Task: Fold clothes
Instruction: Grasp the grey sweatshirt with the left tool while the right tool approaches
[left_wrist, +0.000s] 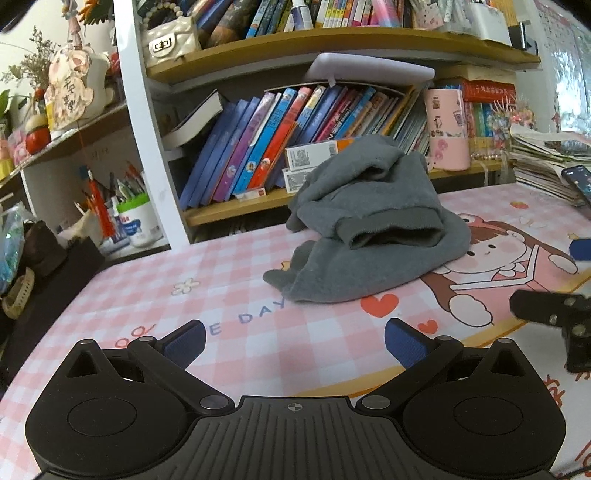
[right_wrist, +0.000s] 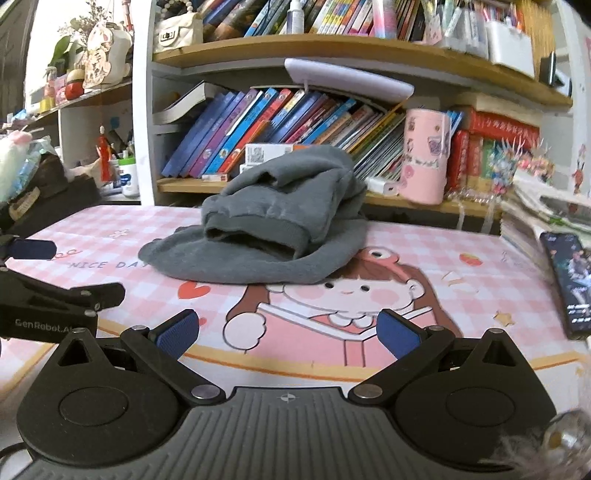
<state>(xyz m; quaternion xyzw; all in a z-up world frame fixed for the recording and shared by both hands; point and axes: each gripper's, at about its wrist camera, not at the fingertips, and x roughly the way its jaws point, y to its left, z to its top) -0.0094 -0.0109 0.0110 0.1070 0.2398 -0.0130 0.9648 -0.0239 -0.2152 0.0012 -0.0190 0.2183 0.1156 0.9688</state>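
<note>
Garment: a grey sweatshirt (left_wrist: 373, 225) is lying in a crumpled heap on the pink checked table mat (left_wrist: 155, 280), a ribbed cuff or hem opening facing the cameras.
Landmark: the heap is sitting in front of the bookshelf (left_wrist: 258, 147), its near edge overlapping the cartoon girl print (right_wrist: 354, 291) on the mat.
Left gripper (left_wrist: 293, 341): it is hovering over the mat, nearer the camera than the sweatshirt, apart from it, jaws standing wide with nothing between the blue pads (left_wrist: 404, 345).
Right gripper (right_wrist: 288, 332): it is hanging above the cartoon girl print, on the near side of the sweatshirt, jaws spread wide and holding nothing.
Phone (right_wrist: 570, 280): it is lying on the mat well to the right of the sweatshirt, screen lit.
Pink cup (right_wrist: 424, 155): it is standing on the shelf behind the sweatshirt, to its right.
</note>
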